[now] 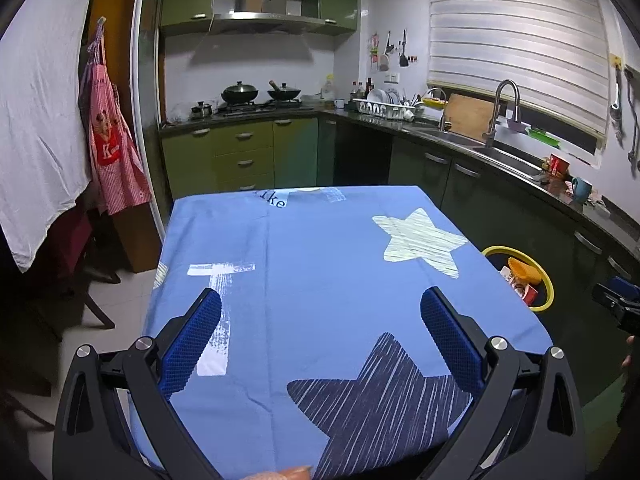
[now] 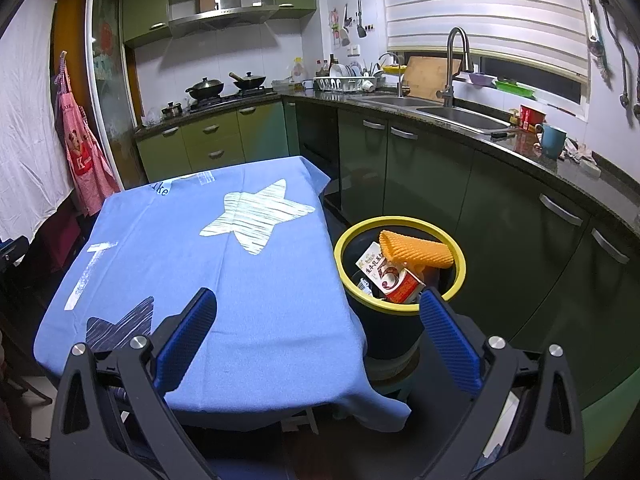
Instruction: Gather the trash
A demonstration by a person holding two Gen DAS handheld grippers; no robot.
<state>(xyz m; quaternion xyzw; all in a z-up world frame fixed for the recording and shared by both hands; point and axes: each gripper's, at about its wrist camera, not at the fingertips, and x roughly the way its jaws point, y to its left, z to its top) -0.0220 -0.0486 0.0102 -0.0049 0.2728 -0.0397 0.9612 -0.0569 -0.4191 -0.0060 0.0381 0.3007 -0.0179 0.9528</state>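
Note:
A dark bin with a yellow rim [image 2: 400, 224] stands on the floor beside the table's right edge. Inside lie an orange foam sleeve [image 2: 416, 251] and a red-and-white carton [image 2: 394, 276]. The same bin [image 1: 546, 286] shows at the right in the left wrist view. My right gripper [image 2: 318, 300] hangs open and holds nothing, above the table's right edge and just short of the bin. My left gripper [image 1: 320, 300] is open over the blue star-print tablecloth [image 1: 320, 260], with nothing between its fingers.
Green kitchen cabinets and a dark counter with a sink [image 2: 460, 114] run along the back and right, close behind the bin. A stove with pans [image 1: 260, 96] stands at the back. An apron [image 1: 114, 152] and a white cloth hang at left. The other gripper [image 1: 618, 304] shows at the far right.

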